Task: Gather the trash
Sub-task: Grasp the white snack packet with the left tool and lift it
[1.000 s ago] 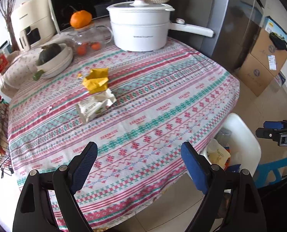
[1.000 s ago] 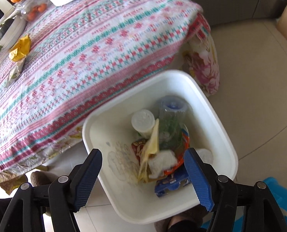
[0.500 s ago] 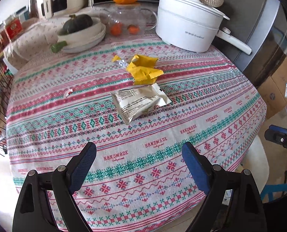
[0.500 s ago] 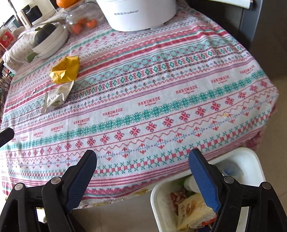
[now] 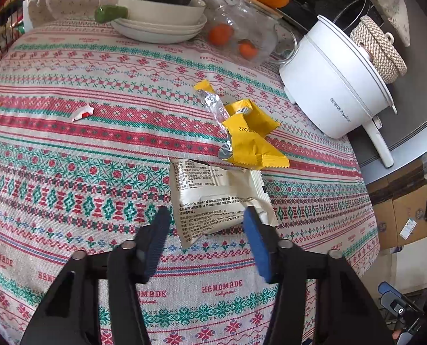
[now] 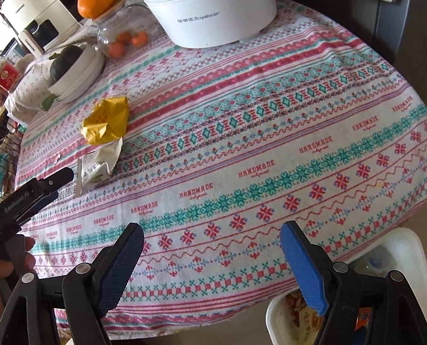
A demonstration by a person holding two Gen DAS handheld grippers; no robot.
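Round table [image 5: 69, 149] with a striped "HANDMADE" cloth. Sitting on it: white wrapper [image 5: 213, 198] with a yellow wrapper [image 5: 250, 138] touching its far edge, tiny scrap [image 5: 82, 112] off to the side, then stacked bowls [image 5: 158, 26], glass jar [image 5: 242, 37] and white pot [image 5: 337, 95] along the back.

Left claw [image 5: 204, 218] open and angled down, right claw [image 6: 210, 247] wide open and level.
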